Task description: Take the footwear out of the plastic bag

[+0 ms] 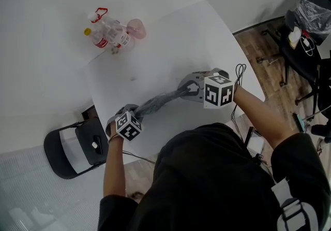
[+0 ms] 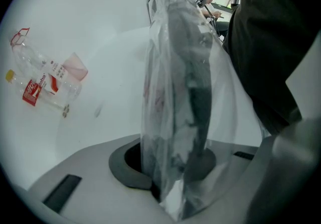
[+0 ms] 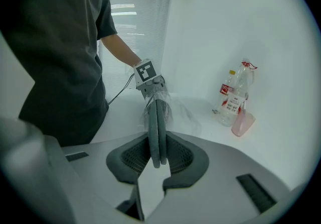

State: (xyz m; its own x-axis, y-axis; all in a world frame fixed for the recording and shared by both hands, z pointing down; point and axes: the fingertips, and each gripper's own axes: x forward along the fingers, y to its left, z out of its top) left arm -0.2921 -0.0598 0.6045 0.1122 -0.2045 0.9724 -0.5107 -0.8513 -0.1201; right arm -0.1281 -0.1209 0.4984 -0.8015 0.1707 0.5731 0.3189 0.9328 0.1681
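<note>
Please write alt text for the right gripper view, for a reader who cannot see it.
The right tongs grip one end of grey footwear, whose far end sits in a clear plastic bag held by the left tongs. Bottles are on the white table at right.

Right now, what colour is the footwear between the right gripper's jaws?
The footwear is dark grey, seen best in the right gripper view.

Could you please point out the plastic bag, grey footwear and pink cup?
plastic bag (image 2: 156,67), left gripper view, clear side.
grey footwear (image 3: 156,127), right gripper view, edge.
pink cup (image 3: 243,123), right gripper view, side.
</note>
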